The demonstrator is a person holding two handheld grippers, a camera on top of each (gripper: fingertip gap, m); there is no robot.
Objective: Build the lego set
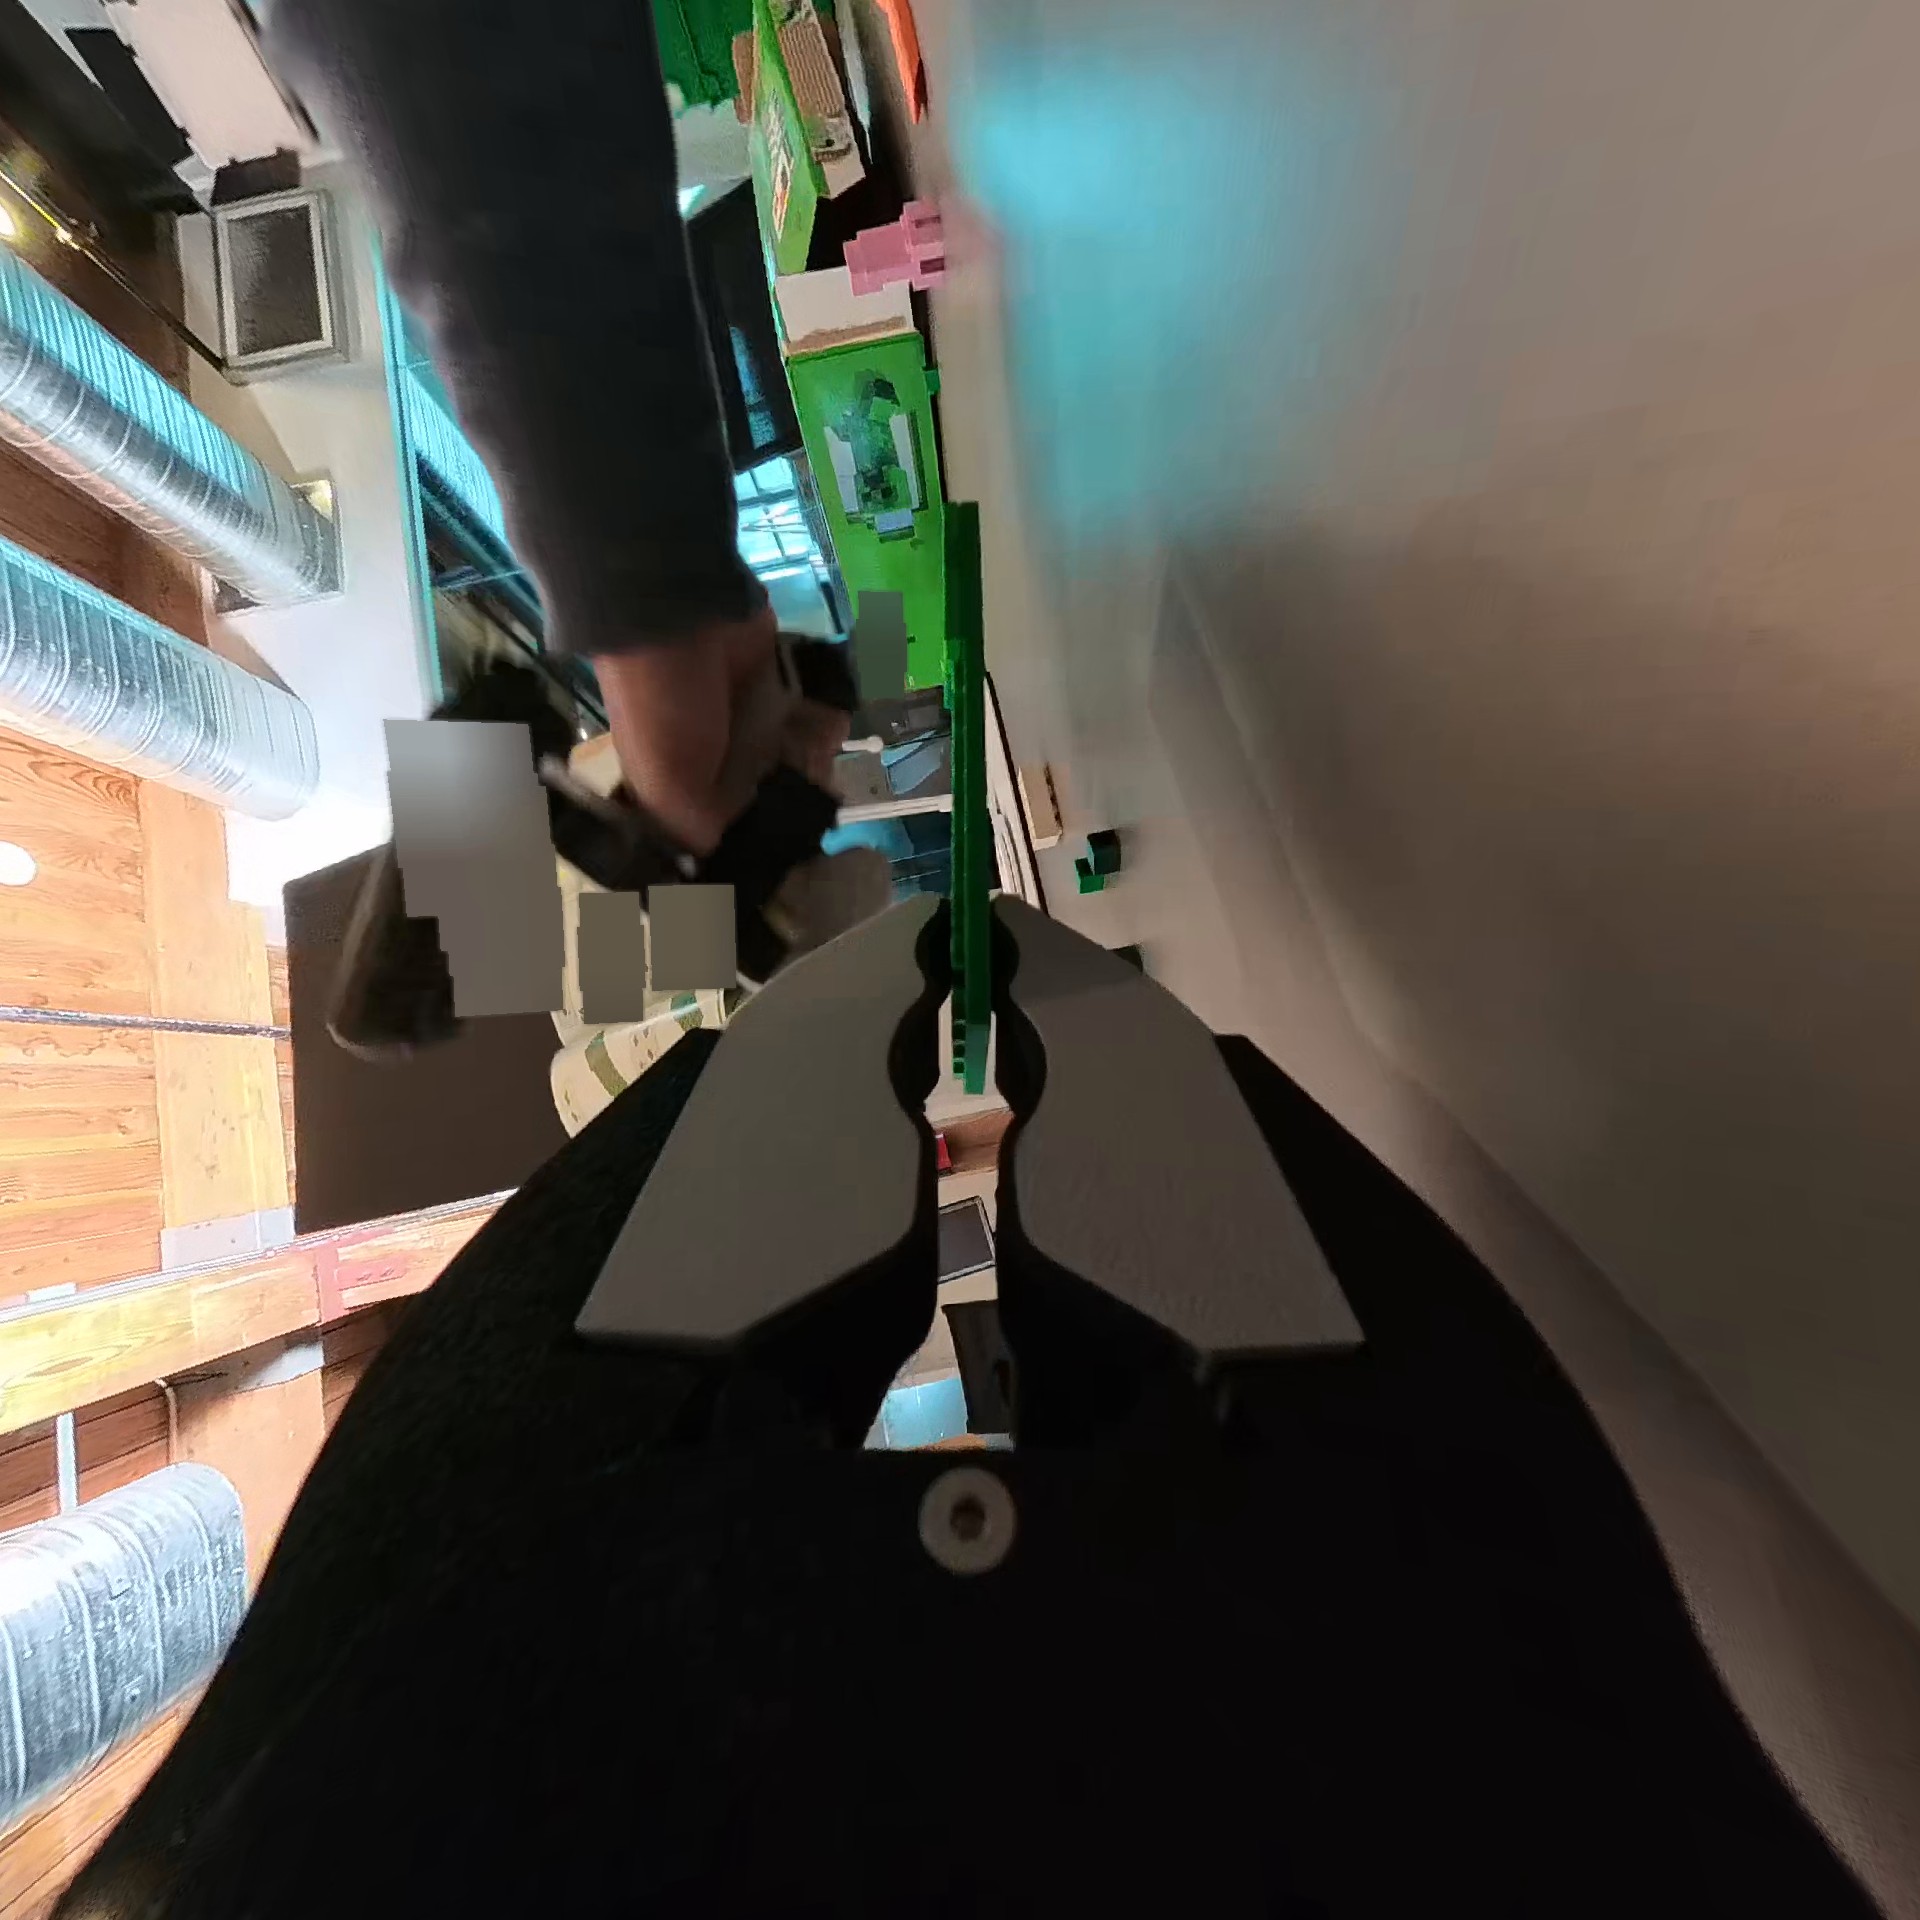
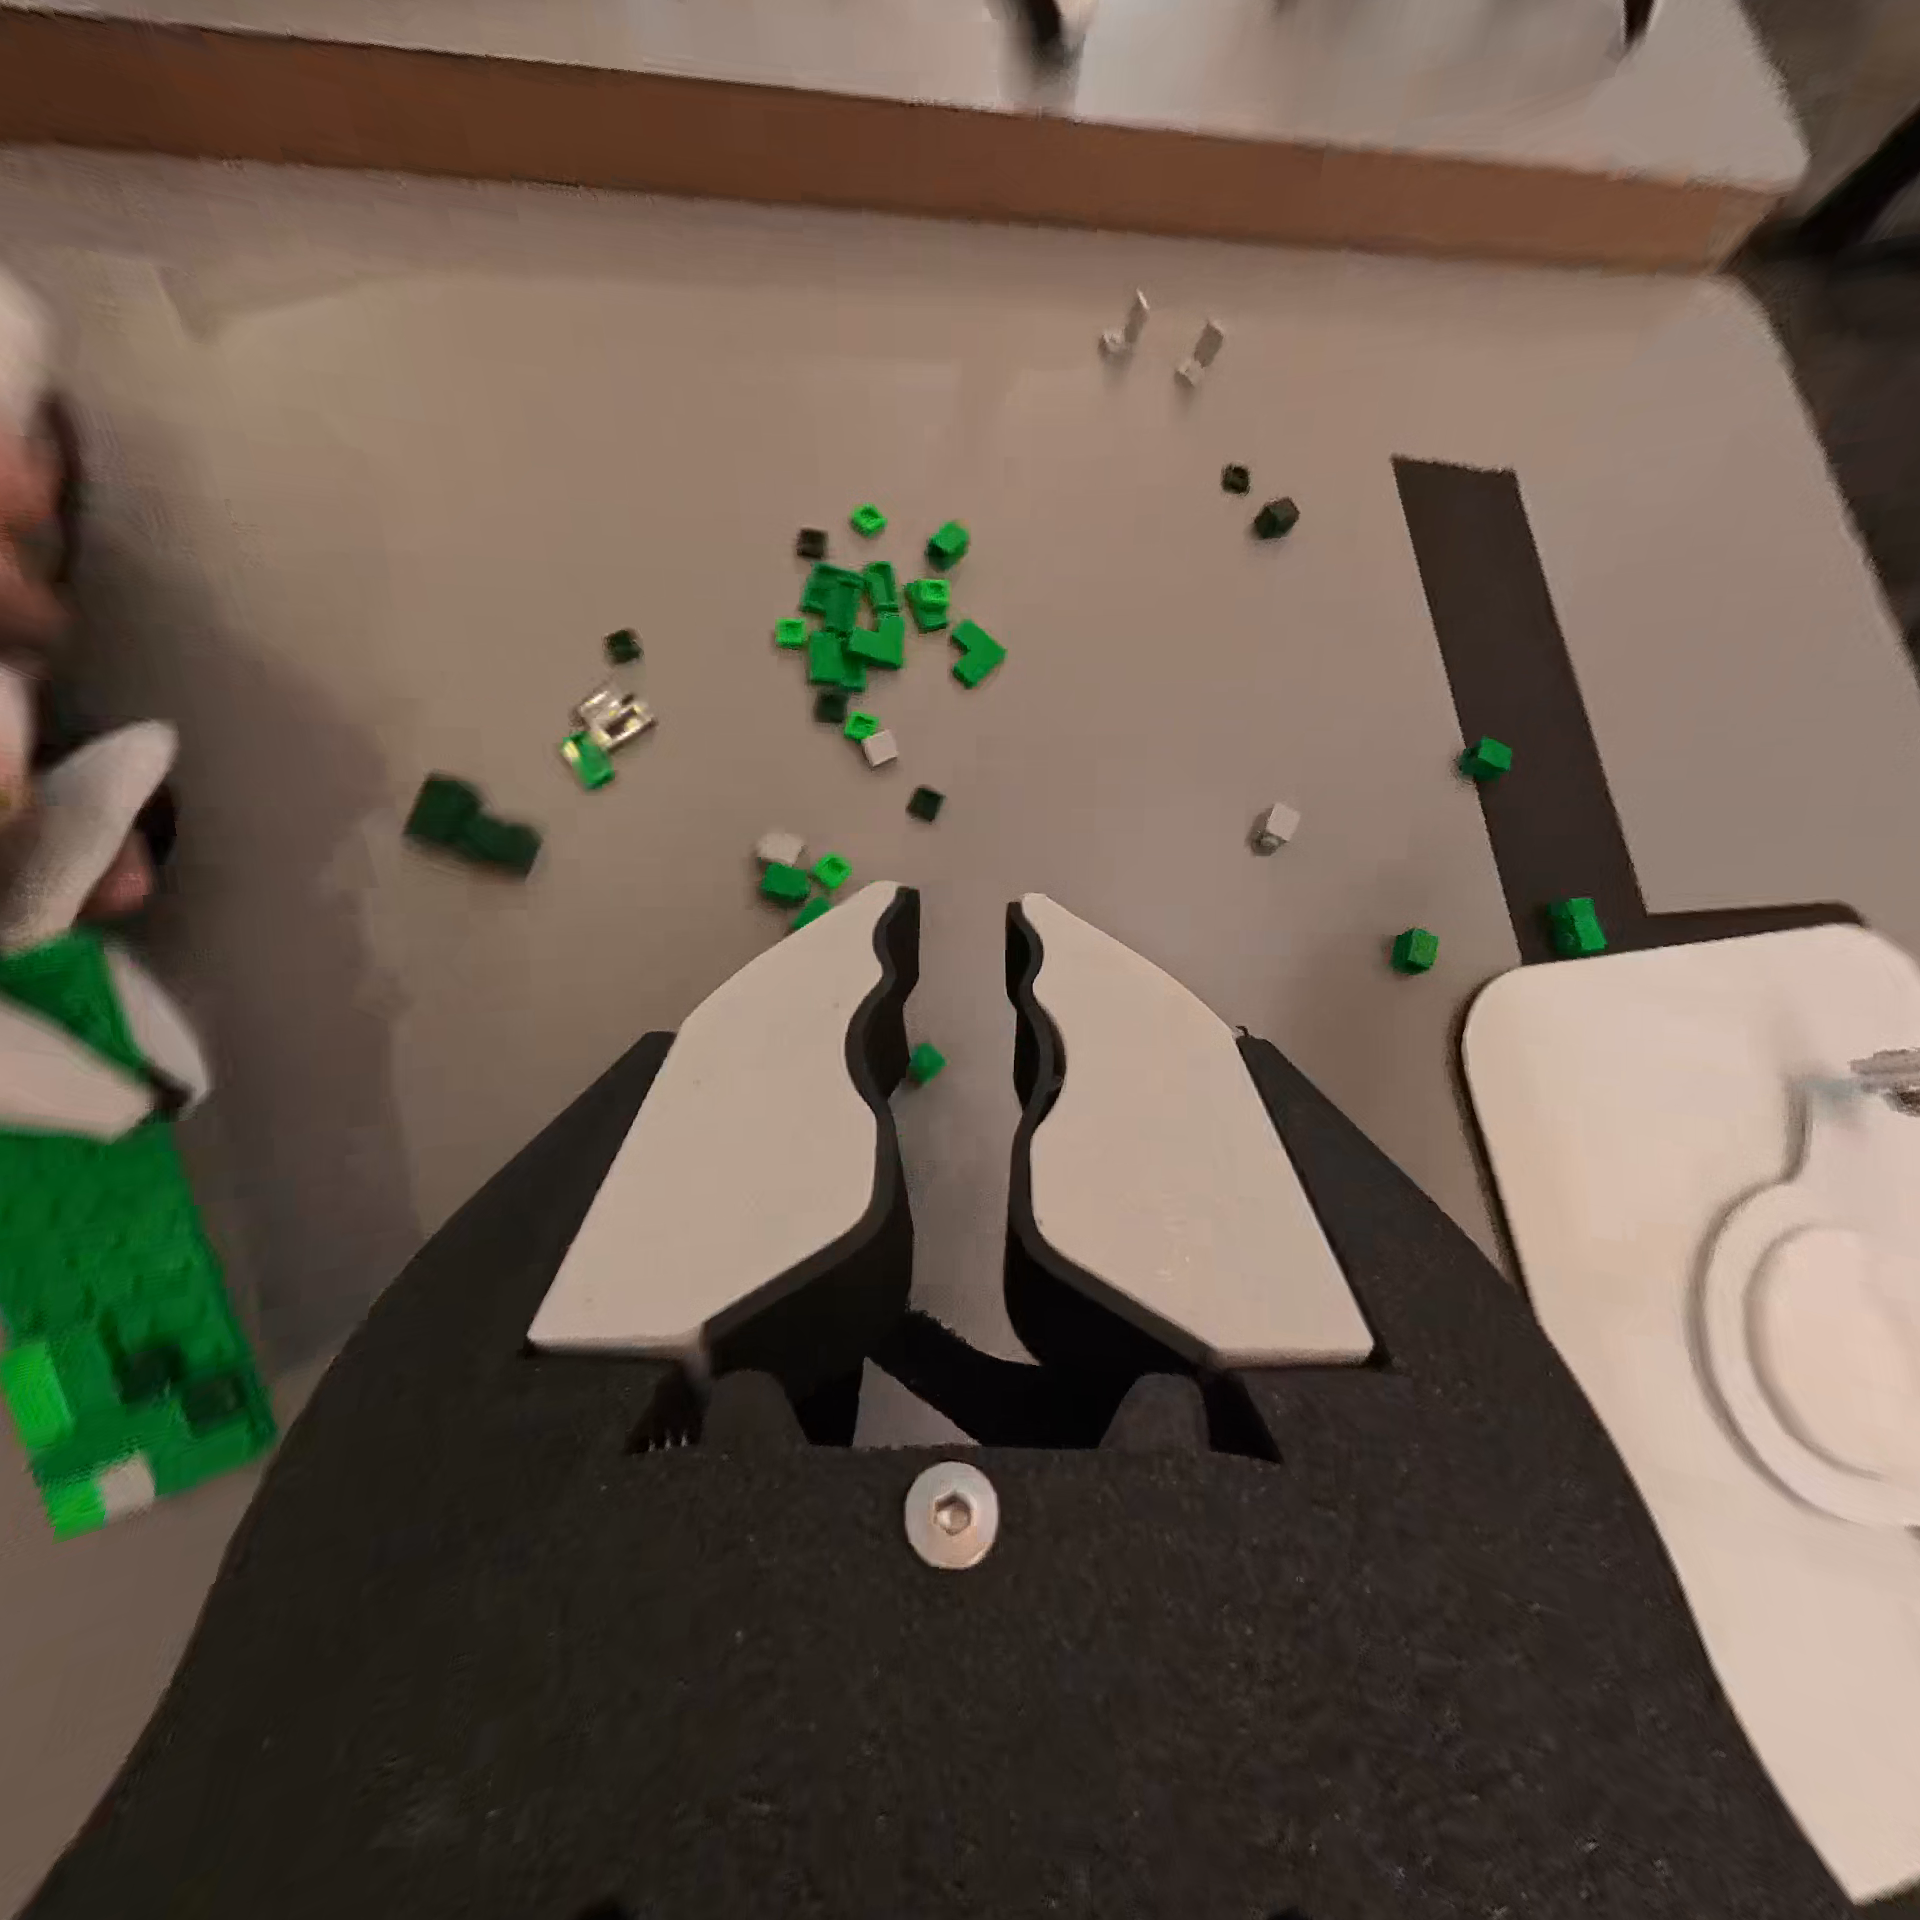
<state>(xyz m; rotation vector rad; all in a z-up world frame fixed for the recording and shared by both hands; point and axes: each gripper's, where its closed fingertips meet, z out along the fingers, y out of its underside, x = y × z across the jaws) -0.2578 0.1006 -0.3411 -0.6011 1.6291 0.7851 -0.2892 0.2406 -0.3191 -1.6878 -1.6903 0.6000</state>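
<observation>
The left gripper [image 1: 968,925] is clamped on a green plate [image 1: 966,790], seen edge-on, both fingertips pressed against its faces near one end. In the right wrist view the same plate [image 2: 114,1257] lies at the far left, with a few lighter green, dark and one white brick on its near end, and the left gripper's pale fingers [image 2: 62,1070] close on it.

The right gripper [image 2: 961,914] hangs over the grey table [image 2: 416,468] with its fingers a narrow gap apart, holding nothing; one small green brick [image 2: 925,1063] shows on the table between them.

Beyond the tips lies a loose pile of green bricks [image 2: 868,623], too jumbled to count. Left of it sits one dark green block [image 2: 470,826]. Two grey pegs [image 2: 1164,338] stand far off. A white plate [image 2: 1621,1143] rests at the right, beside a black tape strip [image 2: 1507,675].
</observation>
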